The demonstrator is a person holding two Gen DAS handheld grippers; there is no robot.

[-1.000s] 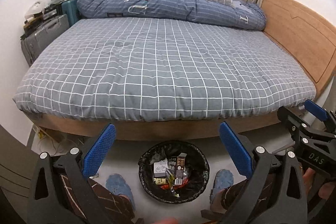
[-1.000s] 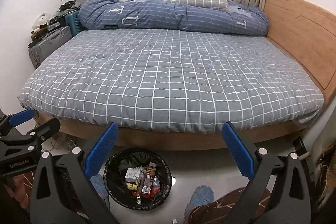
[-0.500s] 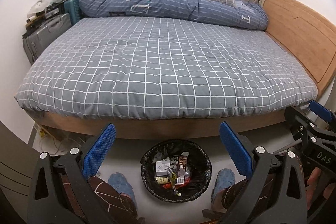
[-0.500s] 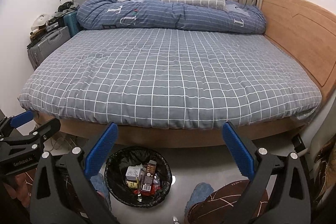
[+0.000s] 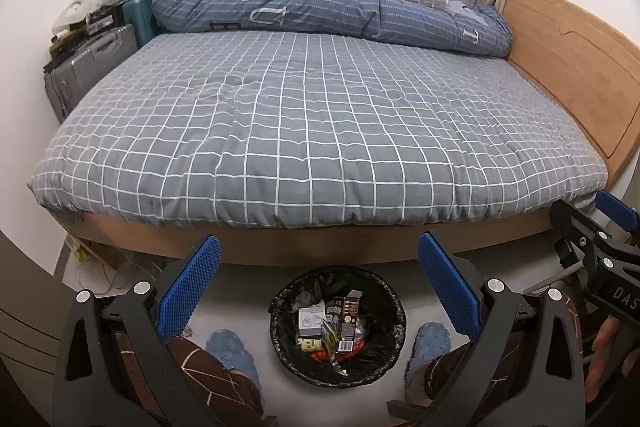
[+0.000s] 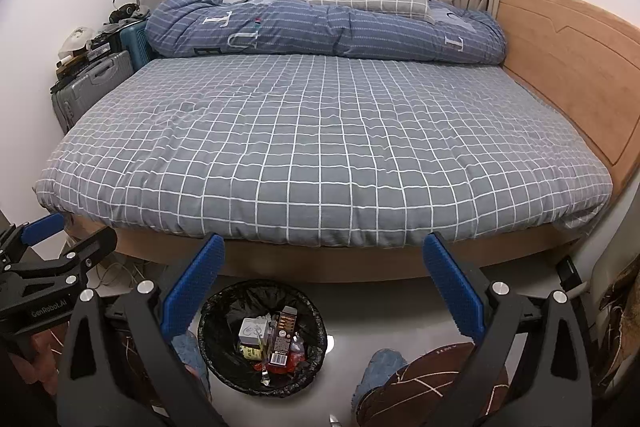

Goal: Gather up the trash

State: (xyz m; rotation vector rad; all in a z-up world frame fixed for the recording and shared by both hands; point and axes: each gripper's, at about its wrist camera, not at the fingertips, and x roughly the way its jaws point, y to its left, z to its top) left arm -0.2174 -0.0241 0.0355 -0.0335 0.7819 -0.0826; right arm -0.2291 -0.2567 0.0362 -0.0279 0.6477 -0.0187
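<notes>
Several wrappers point(image 5: 343, 323) in black-lined bin point(image 5: 280, 327).

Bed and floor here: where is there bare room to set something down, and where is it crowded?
The checked sheet is bare from the front edge back to the rolled duvet and across to the headboard. In the right wrist view, grey floor right of the trash bin is free. Crowded: the bin itself and the suitcase corner.

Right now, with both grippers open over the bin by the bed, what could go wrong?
The trash bin stands between the person's slippered feet, so a step could tip it. Packaging is piled loosely inside and could spill out. White cables lie on the floor beside the bed, a possible snag.
</notes>
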